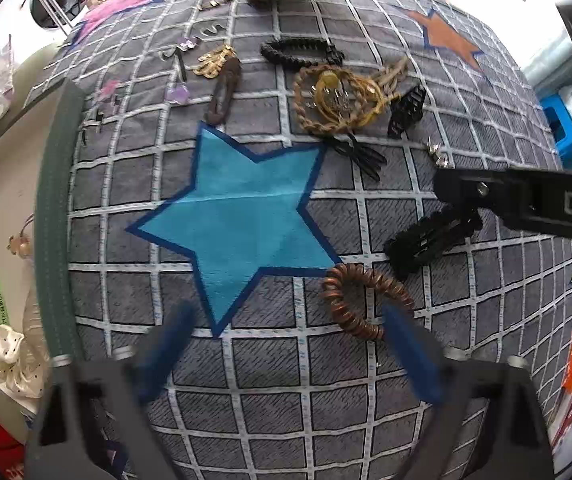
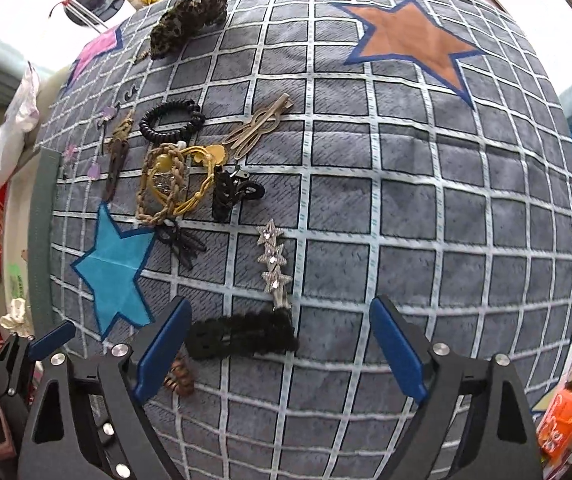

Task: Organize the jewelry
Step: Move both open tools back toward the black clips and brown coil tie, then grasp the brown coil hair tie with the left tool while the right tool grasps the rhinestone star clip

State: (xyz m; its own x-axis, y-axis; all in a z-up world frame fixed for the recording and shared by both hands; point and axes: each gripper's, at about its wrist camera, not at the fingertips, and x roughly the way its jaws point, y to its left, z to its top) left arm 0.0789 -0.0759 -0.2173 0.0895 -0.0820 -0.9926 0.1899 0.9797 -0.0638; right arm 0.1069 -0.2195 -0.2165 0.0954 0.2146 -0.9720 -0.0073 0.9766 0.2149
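Grey grid cloth [image 2: 406, 220]; left gripper [image 1: 286, 344] and right gripper [image 2: 282, 344] both spread

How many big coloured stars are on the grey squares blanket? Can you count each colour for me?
blue star: 1
orange star: 1
pink star: 1
Total: 3

On the mat [image 2: 406, 220], the fuzzy clip [image 2: 242, 338] lies just before the star clip [image 2: 273, 264]; the coil tie [image 2: 180, 376] sits before it, the claw clip [image 2: 232, 192] behind.
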